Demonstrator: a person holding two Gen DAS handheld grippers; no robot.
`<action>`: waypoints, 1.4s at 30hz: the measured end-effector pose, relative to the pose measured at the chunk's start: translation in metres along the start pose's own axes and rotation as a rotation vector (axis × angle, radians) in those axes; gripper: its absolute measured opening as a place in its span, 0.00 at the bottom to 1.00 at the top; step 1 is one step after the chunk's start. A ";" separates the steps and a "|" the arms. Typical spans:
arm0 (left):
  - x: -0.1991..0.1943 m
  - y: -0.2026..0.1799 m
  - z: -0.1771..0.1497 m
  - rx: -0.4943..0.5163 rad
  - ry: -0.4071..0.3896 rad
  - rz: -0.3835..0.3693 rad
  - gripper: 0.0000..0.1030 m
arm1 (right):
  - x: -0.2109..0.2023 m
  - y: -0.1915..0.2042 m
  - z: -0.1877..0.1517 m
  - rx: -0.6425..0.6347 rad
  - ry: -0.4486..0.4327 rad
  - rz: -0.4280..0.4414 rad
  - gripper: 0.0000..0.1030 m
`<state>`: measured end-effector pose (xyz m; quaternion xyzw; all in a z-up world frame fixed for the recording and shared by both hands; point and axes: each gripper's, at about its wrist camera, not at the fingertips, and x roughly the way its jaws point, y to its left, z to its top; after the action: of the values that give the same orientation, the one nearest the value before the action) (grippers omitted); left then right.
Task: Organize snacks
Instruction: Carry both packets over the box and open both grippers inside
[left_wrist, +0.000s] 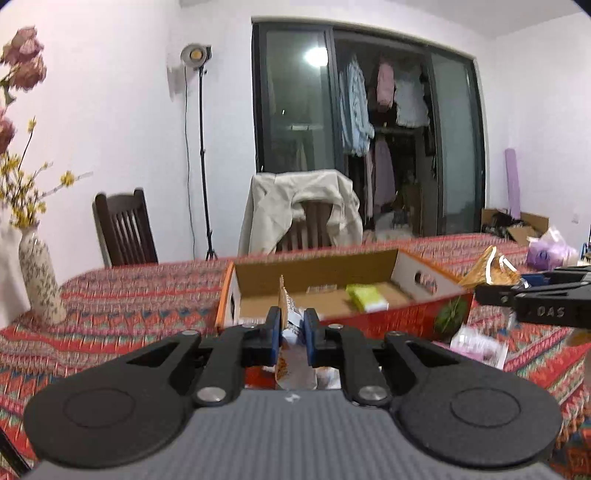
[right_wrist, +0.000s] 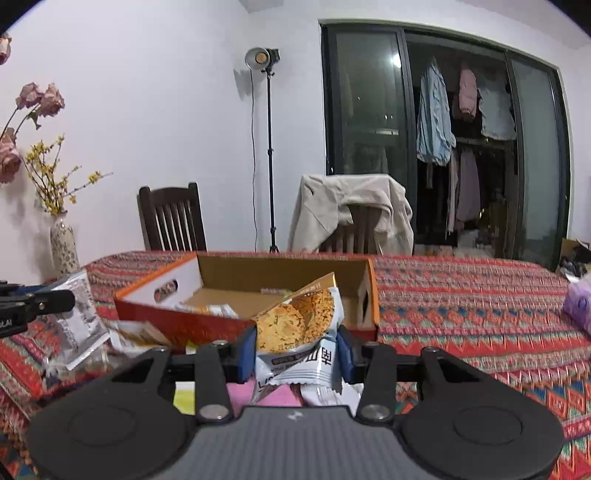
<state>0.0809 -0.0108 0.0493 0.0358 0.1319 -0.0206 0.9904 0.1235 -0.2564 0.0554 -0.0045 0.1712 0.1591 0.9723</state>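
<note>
An open cardboard box (left_wrist: 406, 317) with red sides sits on the patterned tablecloth; a green packet (left_wrist: 365, 297) lies inside it. My left gripper (left_wrist: 292, 328) is shut on a thin white and orange snack packet (left_wrist: 291, 365), held at the box's near wall. My right gripper (right_wrist: 295, 350) is shut on a white cracker packet (right_wrist: 299, 332), held in front of the same box (right_wrist: 177, 321). The right gripper also shows at the right edge of the left wrist view (left_wrist: 535, 299). Loose packets lie below my right gripper (right_wrist: 280, 395).
A flowered vase (left_wrist: 38, 280) stands at the table's left end. A pink packet (left_wrist: 480, 347) lies right of the box. A clear packet (right_wrist: 77, 321) hangs at the left. Two chairs (right_wrist: 173, 218) stand behind the table. A purple tissue pack (right_wrist: 580, 306) lies at the right.
</note>
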 end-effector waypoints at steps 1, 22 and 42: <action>0.002 -0.001 0.005 0.002 -0.017 -0.004 0.13 | 0.002 0.002 0.005 -0.002 -0.010 0.002 0.42; 0.129 -0.003 0.063 -0.119 -0.066 0.051 0.13 | 0.120 0.003 0.074 0.033 -0.008 -0.029 0.41; 0.141 0.005 0.032 -0.079 -0.070 0.172 1.00 | 0.145 -0.003 0.043 0.070 0.081 -0.048 0.99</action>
<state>0.2259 -0.0125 0.0433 0.0073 0.0944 0.0686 0.9931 0.2680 -0.2113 0.0473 0.0191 0.2158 0.1292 0.9676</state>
